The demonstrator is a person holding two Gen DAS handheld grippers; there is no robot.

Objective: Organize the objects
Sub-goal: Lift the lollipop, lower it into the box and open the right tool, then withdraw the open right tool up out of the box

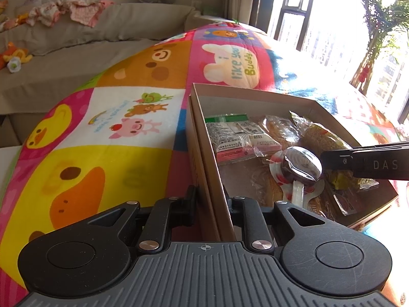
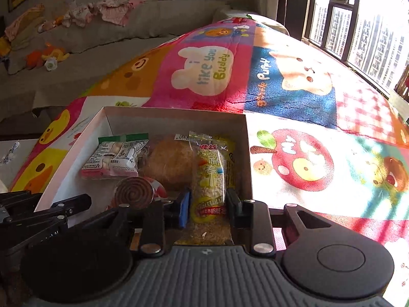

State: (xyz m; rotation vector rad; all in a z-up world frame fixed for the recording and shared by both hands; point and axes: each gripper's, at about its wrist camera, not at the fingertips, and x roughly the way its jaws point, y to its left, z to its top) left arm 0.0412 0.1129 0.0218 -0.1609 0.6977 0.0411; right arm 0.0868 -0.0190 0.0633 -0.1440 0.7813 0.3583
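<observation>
An open cardboard box (image 1: 204, 151) sits on a colourful cartoon play mat (image 1: 122, 117). My left gripper (image 1: 212, 200) is shut on the box's near left wall, one finger outside and one inside. Inside the box, my right gripper (image 2: 209, 207) is shut on a long yellow rice-snack packet (image 2: 209, 168) that lies along the right wall of the box (image 2: 176, 116). A chocolate swirl lollipop (image 2: 134, 193) in clear wrap rests just left of the right gripper. In the left wrist view the lollipop (image 1: 301, 165) lies beside the right gripper's black fingers (image 1: 337, 162).
The box also holds a green-and-pink packet (image 2: 115, 158) and a round wrapped bun (image 2: 168, 163). A grey sofa (image 1: 76, 51) with clothes and soft toys runs behind the mat. Bright windows (image 2: 358, 25) line the right side. A white surface (image 2: 15, 158) lies at the left.
</observation>
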